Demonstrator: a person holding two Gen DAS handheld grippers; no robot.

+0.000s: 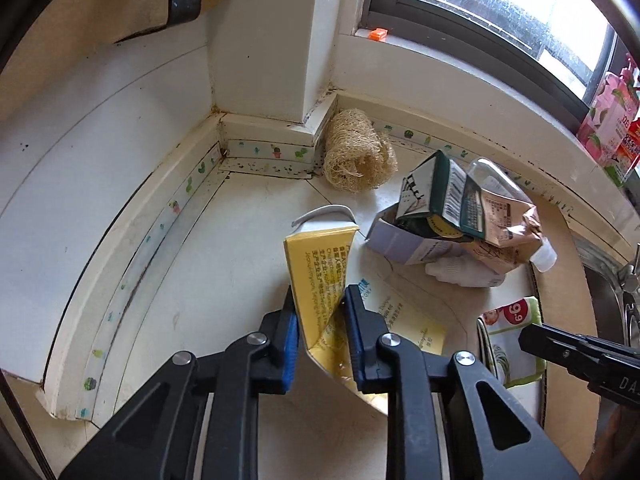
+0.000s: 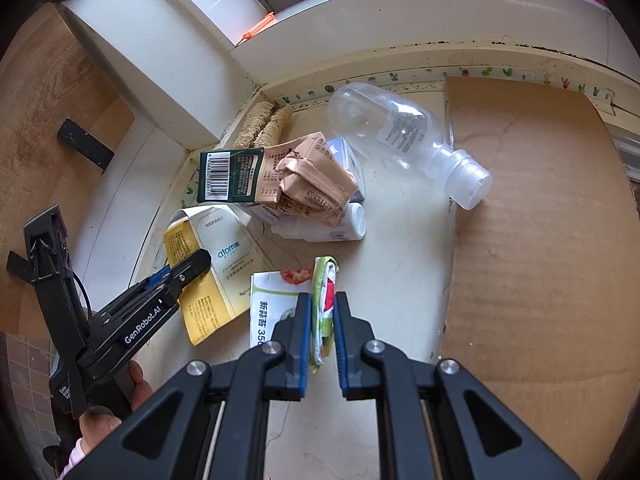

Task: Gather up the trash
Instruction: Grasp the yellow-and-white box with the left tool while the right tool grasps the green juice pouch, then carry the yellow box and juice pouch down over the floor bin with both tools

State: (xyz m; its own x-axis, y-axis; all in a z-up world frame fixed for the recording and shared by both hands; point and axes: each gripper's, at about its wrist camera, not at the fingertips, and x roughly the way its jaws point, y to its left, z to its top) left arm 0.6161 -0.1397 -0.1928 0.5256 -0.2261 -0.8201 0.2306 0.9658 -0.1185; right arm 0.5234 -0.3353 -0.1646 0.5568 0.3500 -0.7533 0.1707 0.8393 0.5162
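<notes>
**Both tongs clamped on flattened packaging at a kitchen counter corner**

Left gripper (image 1: pixel 318 312) has its blue-padded jaws pressed narrow on a flattened yellow and white carton (image 1: pixel 320 264), which is creased between the pads and rises past the fingertips; its far end sits near the counter corner. Seen from the right wrist, the same carton (image 2: pixel 208 280) lies flat on the pale countertop (image 2: pixel 392 264) with the left gripper (image 2: pixel 176 276) reaching in from the left, held by a person's hand (image 2: pixel 120 400).

Right gripper (image 2: pixel 322 320) is closed tight on a folded green, white and red wrapper (image 2: pixel 324 304), which stands on edge between its pads, just right of the carton. A white packet with green print (image 2: pixel 268 304) lies flat beneath, touching both.

Beyond them sits a heap of trash: a dark green box with a barcode (image 2: pixel 230 176), a crumpled tan paper bag (image 2: pixel 316 184) on top of it, and a small white bottle (image 2: pixel 340 226) beneath. A clear plastic bottle (image 2: pixel 400 132) lies on its side, its capped neck resting on a sheet of brown cardboard (image 2: pixel 540 220). A loofah sponge (image 1: pixel 356 152) stands in the corner against the wall, below the window (image 1: pixel 500 4).
</notes>
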